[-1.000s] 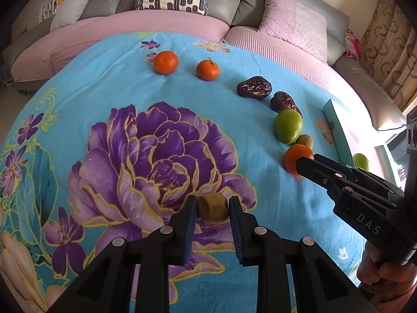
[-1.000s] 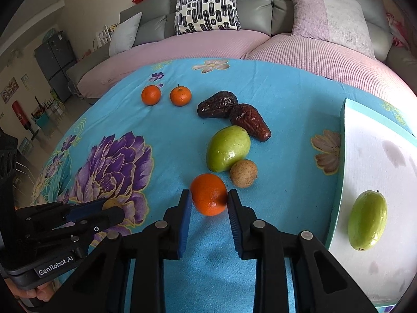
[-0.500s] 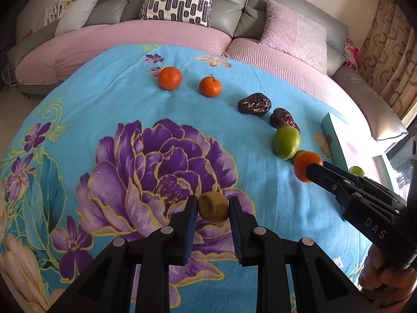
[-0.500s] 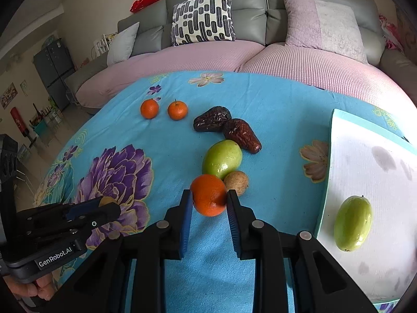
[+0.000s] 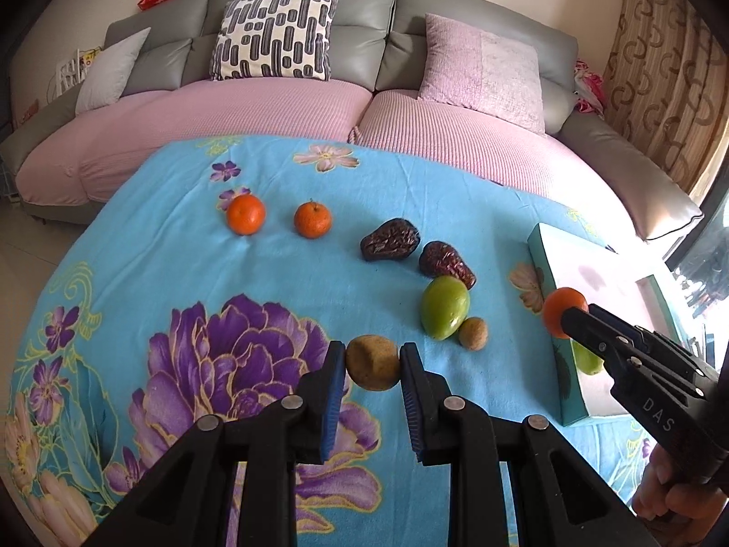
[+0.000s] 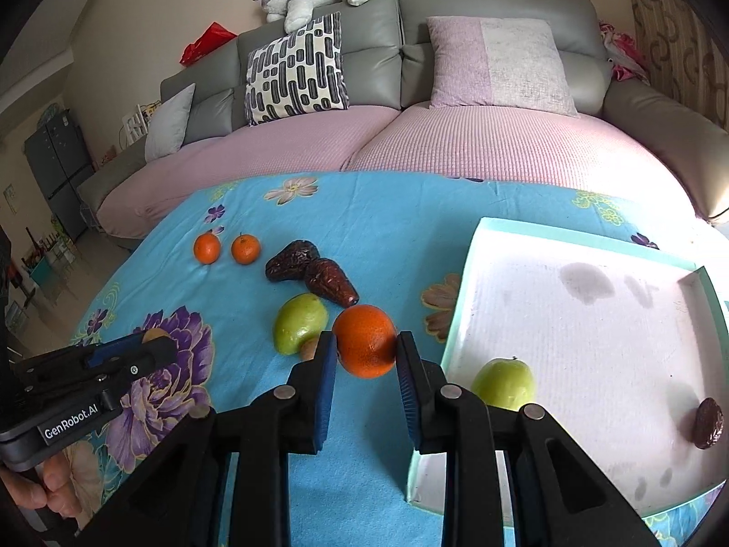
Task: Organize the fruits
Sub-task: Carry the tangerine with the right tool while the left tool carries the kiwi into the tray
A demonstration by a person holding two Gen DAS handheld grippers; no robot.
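Observation:
My left gripper (image 5: 372, 364) is shut on a brown kiwi-like fruit (image 5: 372, 363), held above the blue flowered cloth. My right gripper (image 6: 364, 351) is shut on an orange (image 6: 364, 347), raised beside the near left edge of the white tray (image 6: 460, 301); the same orange (image 5: 559, 310) shows at the right in the left wrist view. In the tray lie a green fruit (image 6: 503, 385) and a dark date (image 6: 707, 423). On the cloth rest two small oranges (image 5: 246, 214) (image 5: 312, 220), two dark dates (image 5: 389, 240) (image 5: 446, 262), a green fruit (image 5: 444, 307) and a small brown fruit (image 5: 473, 333).
A pink-covered grey sofa (image 5: 273, 105) with several cushions curves behind the table. The tray's raised teal rim (image 5: 553, 319) stands at the right. A hand (image 5: 669, 492) holds the right gripper at lower right; a hand (image 6: 41, 487) holds the left one.
Both grippers have lifted with their fruit. The right one carried the orange rightward to the tray's edge; the left one raised the brown fruit off the purple flower.

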